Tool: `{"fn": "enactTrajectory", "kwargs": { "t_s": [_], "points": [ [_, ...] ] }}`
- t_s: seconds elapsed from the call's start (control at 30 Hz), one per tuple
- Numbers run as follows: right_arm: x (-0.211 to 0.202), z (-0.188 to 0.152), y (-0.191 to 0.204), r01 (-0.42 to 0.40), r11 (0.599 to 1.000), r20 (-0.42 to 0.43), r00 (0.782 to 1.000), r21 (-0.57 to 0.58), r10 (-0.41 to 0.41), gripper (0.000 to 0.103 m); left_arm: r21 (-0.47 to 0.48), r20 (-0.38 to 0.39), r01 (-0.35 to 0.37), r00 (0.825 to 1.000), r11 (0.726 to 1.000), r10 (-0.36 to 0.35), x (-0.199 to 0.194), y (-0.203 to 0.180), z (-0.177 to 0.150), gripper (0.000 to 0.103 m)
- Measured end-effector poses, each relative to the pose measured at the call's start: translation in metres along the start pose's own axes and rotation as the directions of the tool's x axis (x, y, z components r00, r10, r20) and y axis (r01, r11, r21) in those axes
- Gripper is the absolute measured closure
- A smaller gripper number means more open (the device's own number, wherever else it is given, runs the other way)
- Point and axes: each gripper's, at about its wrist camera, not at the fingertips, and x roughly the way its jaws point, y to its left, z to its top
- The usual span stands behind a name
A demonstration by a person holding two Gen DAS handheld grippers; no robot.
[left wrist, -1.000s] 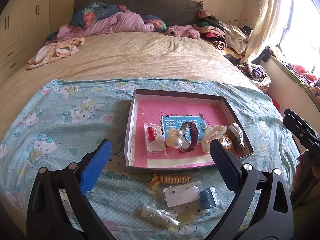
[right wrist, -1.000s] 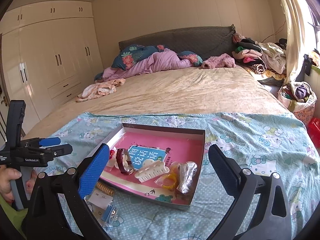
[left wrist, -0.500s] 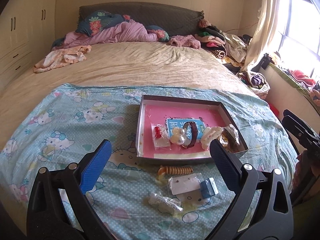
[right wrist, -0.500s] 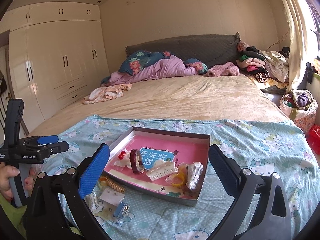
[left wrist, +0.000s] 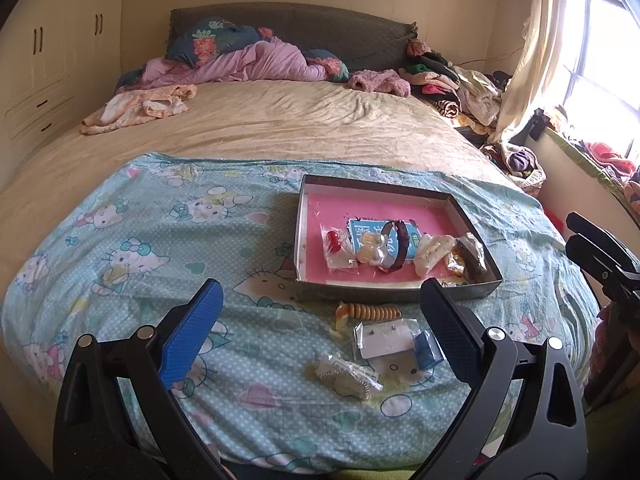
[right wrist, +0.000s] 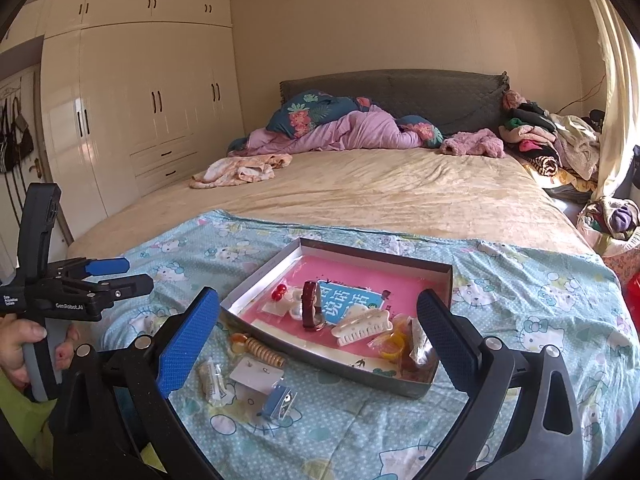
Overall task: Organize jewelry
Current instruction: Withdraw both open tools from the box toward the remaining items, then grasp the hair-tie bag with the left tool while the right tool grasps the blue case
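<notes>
Bed (left wrist: 280, 136) and cartoon sheet (left wrist: 160, 240) carry a shallow pink-lined tray (left wrist: 400, 286) holding one watch (left wrist: 396, 248), one white claw clip (right wrist: 362, 328) and bagged pieces too small to identify. Four items (left wrist: 384, 340) lie just before it. Left gripper (left wrist: 320, 336) and right gripper (right wrist: 318, 344) are held wide apart, empty.

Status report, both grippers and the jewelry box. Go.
Left gripper open, empty. Right gripper open, empty, short of the box. Four loose pieces on the blanket in front of it, the bead bracelet nearest. Nothing blocking.
</notes>
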Motion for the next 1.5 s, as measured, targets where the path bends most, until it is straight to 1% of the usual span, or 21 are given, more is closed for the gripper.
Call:
{"fn": "enactTrajectory", "kwargs": {
  "t_s": [0.27, 0.53, 0.8, 1.03, 1.13, 1.27, 1.33, 1.5],
  "points": [
    [0.013, -0.015, 0.019, -0.042, 0.999, -0.068, 0.997, -0.032, 0.039, 0.005, 0.005, -0.043, -0.027, 0.999, 1.000, 0.027, 0.008, 0.007, -0.023, 0.011],
    [0.035, -0.036, 0.029, -0.060, 0.998, -0.151, 0.987, -0.036, 0.054, 0.005, 0.014, -0.080, -0.037, 0.996, 0.999, 0.038, 0.017, 0.012, -0.041, 0.011],
    [0.063, -0.060, 0.030, -0.076, 0.997, -0.241, 0.968, -0.011, 0.071, 0.005, 0.006, -0.121, -0.032, 0.992, 0.999, 0.032, 0.033, 0.016, -0.053, 0.011],
    [0.090, -0.086, 0.027, -0.088, 0.995, -0.331, 0.939, 0.035, 0.095, 0.006, 0.014, -0.170, -0.010, 0.985, 1.000, 0.012, 0.054, 0.016, -0.067, 0.011],
    [0.099, -0.093, 0.026, -0.098, 0.994, -0.358, 0.927, 0.050, 0.110, 0.016, 0.030, -0.191, -0.002, 0.982, 1.000, 0.008, 0.061, 0.013, -0.072, 0.011],
    [0.108, -0.100, 0.024, -0.100, 0.992, -0.378, 0.918, 0.073, 0.121, 0.019, 0.059, -0.222, 0.010, 0.975, 0.998, 0.003, 0.070, 0.007, -0.078, 0.011],
    [0.112, -0.103, 0.023, -0.102, 0.992, -0.390, 0.912, 0.080, 0.125, 0.026, 0.068, -0.234, 0.018, 0.972, 0.998, -0.001, 0.073, 0.004, -0.081, 0.011],
    [0.120, -0.109, 0.020, -0.112, 0.989, -0.404, 0.904, 0.093, 0.140, 0.037, 0.090, -0.261, 0.033, 0.965, 0.995, -0.008, 0.081, -0.002, -0.086, 0.011]
  ]
}}
